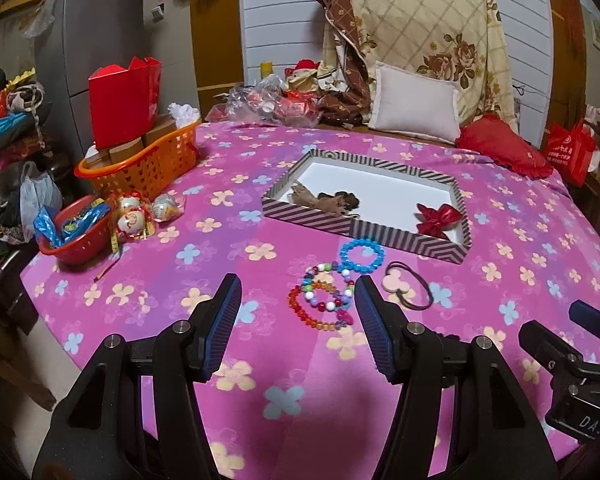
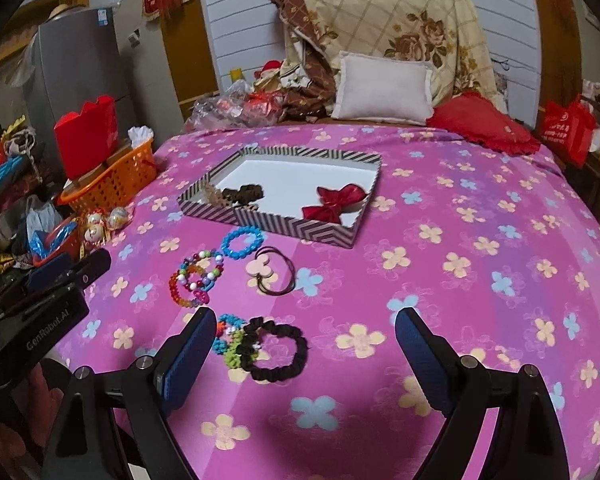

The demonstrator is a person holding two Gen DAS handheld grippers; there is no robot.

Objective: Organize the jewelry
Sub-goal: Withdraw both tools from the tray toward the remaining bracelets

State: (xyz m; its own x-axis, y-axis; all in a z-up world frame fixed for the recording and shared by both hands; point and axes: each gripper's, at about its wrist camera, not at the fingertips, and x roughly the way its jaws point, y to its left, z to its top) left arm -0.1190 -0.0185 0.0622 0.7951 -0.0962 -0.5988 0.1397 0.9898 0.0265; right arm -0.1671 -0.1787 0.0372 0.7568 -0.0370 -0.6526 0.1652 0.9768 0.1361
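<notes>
Left wrist view: my left gripper point(image 1: 296, 296) hovered with jaws wide and empty, the rainbow bead bracelets point(image 1: 322, 298) lying dead ahead between its fingertips.
Right wrist view: my right gripper point(image 2: 302, 332) was spread just as wide, holding nothing; the black scrunchie point(image 2: 274, 350) lay just ahead, nearer its left finger.
Destination: the striped box point(image 2: 288, 226) sat beyond both, a red bow point(image 2: 334, 202) already inside.
Still loose: blue bracelet point(image 2: 242, 242) and mouse-shaped hair tie point(image 2: 274, 270), just before the box.
Nearer hand: left for the beads, right for the scrunchie, in my judgement.
</notes>
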